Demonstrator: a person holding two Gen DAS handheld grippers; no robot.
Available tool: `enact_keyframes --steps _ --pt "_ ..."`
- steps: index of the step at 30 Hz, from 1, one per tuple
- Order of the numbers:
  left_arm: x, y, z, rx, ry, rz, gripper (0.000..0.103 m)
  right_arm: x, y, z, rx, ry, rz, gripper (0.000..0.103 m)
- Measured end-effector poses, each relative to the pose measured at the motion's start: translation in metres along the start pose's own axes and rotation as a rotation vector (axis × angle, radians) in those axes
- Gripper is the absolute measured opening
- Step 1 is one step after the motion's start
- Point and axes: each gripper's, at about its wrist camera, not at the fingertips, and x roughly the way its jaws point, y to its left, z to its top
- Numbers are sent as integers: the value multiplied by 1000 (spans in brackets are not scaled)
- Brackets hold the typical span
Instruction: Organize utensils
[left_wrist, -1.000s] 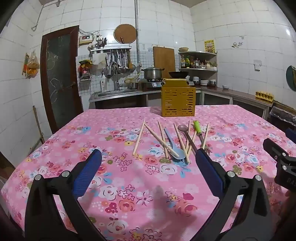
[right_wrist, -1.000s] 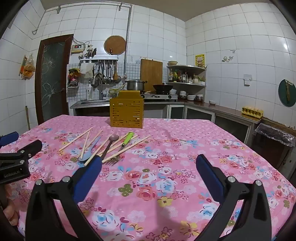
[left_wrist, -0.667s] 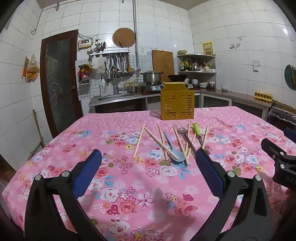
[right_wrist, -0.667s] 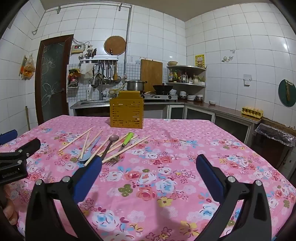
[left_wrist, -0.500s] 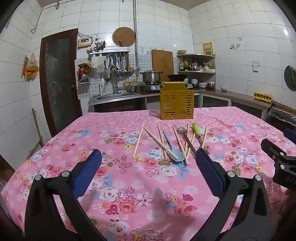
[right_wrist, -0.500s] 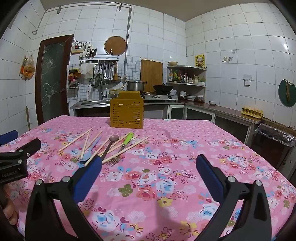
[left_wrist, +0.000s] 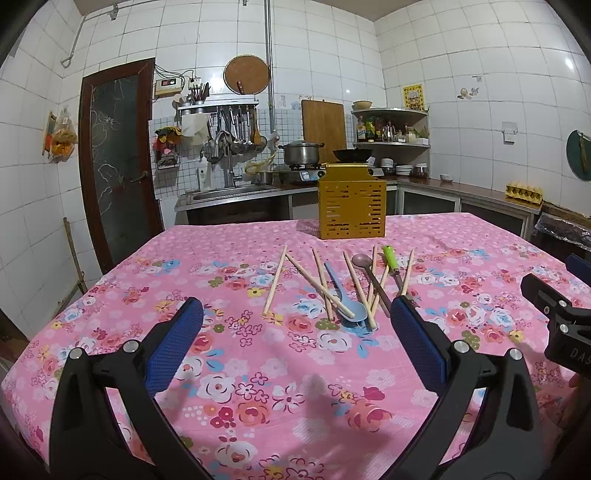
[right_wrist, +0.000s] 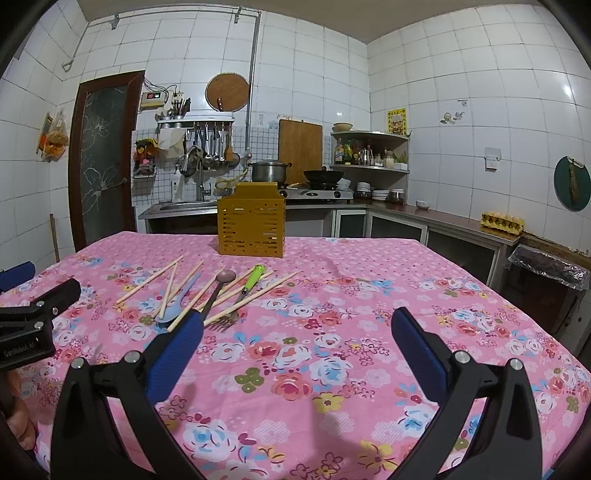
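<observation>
Several wooden chopsticks (left_wrist: 275, 278) (right_wrist: 149, 279), a blue spoon (left_wrist: 347, 301) (right_wrist: 173, 304), a dark spoon (left_wrist: 365, 267) (right_wrist: 221, 280) and a green-handled fork (left_wrist: 390, 257) (right_wrist: 245, 291) lie mixed on the pink floral tablecloth (left_wrist: 258, 369) (right_wrist: 351, 314). A yellow slotted utensil holder (left_wrist: 351, 207) (right_wrist: 252, 225) stands upright behind them. My left gripper (left_wrist: 295, 343) is open and empty, short of the pile. My right gripper (right_wrist: 295, 347) is open and empty, to the right of the pile.
The right gripper's side shows at the right edge of the left wrist view (left_wrist: 557, 317); the left gripper shows at the left edge of the right wrist view (right_wrist: 33, 314). A kitchen counter with sink, pot and stove (left_wrist: 295, 173) lies behind the table.
Both grippers stay open and nearly still. The left wrist view has tilted and shifted slightly; the utensils have not moved.
</observation>
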Motion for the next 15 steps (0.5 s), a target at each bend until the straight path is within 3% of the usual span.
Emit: enact_keyframes --steps 15 --pt "-1 -3 -1 1 -15 -6 98 -2 0 -1 0 -13 -3 99"
